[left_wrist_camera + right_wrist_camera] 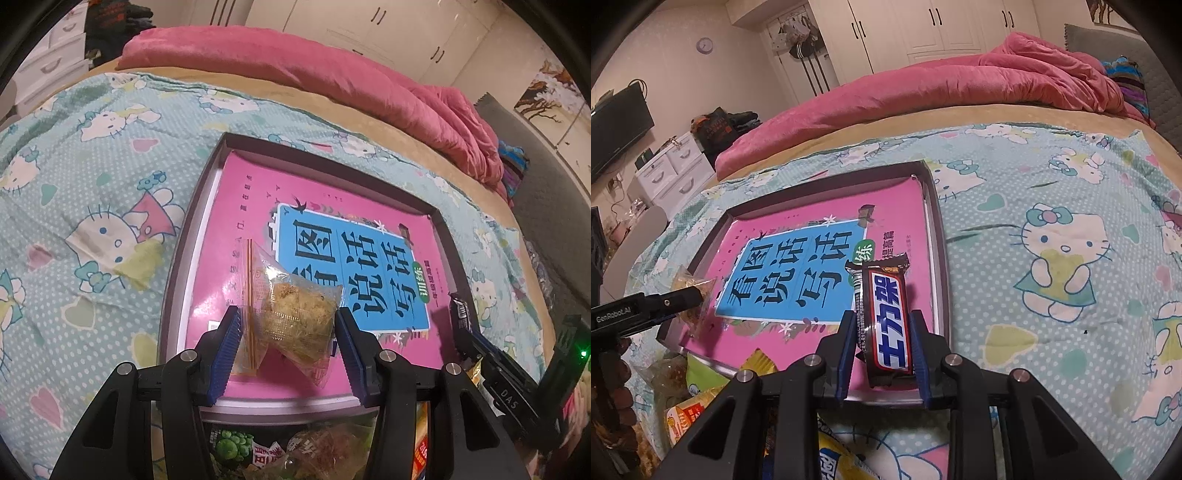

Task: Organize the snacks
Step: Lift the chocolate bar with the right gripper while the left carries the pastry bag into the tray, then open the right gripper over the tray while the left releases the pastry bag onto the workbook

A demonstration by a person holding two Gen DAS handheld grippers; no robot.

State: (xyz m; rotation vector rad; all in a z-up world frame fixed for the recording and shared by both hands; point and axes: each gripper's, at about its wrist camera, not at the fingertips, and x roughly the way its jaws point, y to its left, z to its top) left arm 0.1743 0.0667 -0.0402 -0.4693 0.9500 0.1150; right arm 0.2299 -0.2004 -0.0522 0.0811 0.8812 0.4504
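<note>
Left tool (284,338) clenched a clear-wrapped snack (299,314) just above the near part of the pink-lined tray (192,221); right tool (882,347) clenched a chocolate bar (886,317) over the tray's near right corner, bedsheet (1052,258) beyond.

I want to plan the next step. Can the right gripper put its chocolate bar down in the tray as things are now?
Probably yes. The right gripper holds the chocolate bar over the tray's near right part, where the pink book lies bare. The left gripper with its clear snack bag is at the opposite side.
</note>
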